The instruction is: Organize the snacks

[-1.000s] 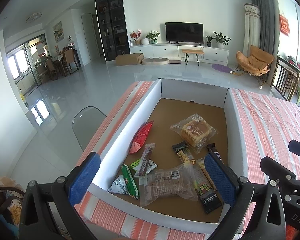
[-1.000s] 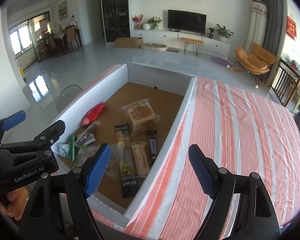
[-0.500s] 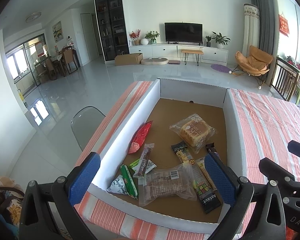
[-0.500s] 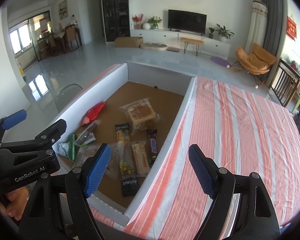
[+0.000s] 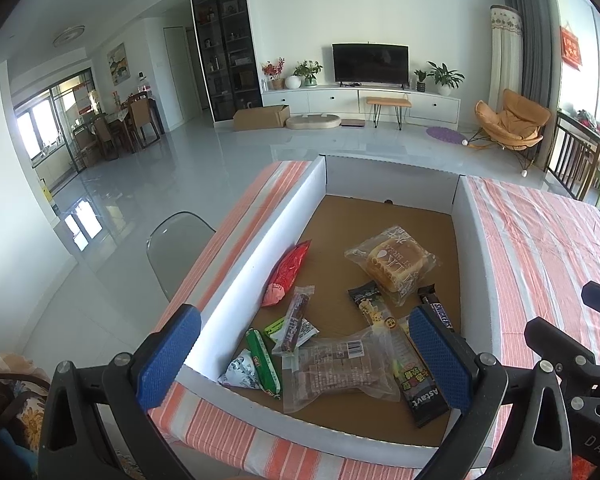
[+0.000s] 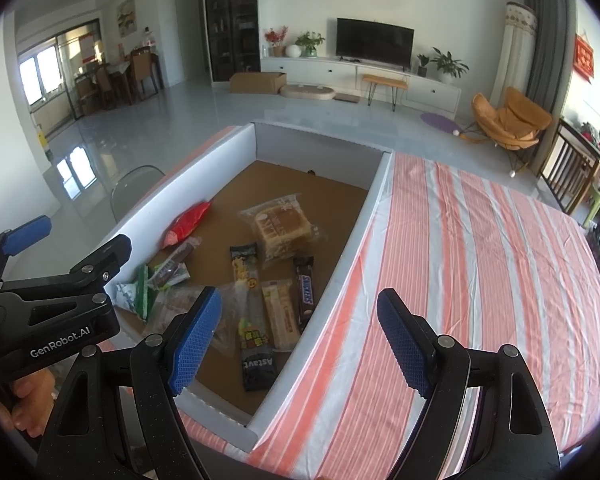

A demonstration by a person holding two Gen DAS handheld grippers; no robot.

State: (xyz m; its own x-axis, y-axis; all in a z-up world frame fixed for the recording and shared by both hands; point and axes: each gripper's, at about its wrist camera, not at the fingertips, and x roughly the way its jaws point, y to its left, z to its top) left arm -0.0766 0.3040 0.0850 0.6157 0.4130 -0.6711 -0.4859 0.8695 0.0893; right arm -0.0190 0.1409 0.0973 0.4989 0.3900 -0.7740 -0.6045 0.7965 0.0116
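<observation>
The left claw (image 5: 304, 354) hangs spread and empty over the near end of the white tray (image 5: 260, 240), where the snacks lie scattered; the clear-wrapped cake (image 5: 340, 368) sits directly below it, long axis across the jaws. The right claw (image 6: 300, 336), equally spread and empty, straddles the tray's right wall above the striped desk (image 6: 480, 260), so the left looks nearer.

Two hand-held grippers, wrist views.
Left gripper (image 5: 304, 358) and right gripper (image 6: 300, 342): black angular frames with triangular cut-outs and silver screw heads; each finger carries a blue, diamond-textured pad (image 5: 168, 362). White "GenRobot.AI" lettering marks the left body; a bare hand (image 6: 28, 404) grips it.
</observation>
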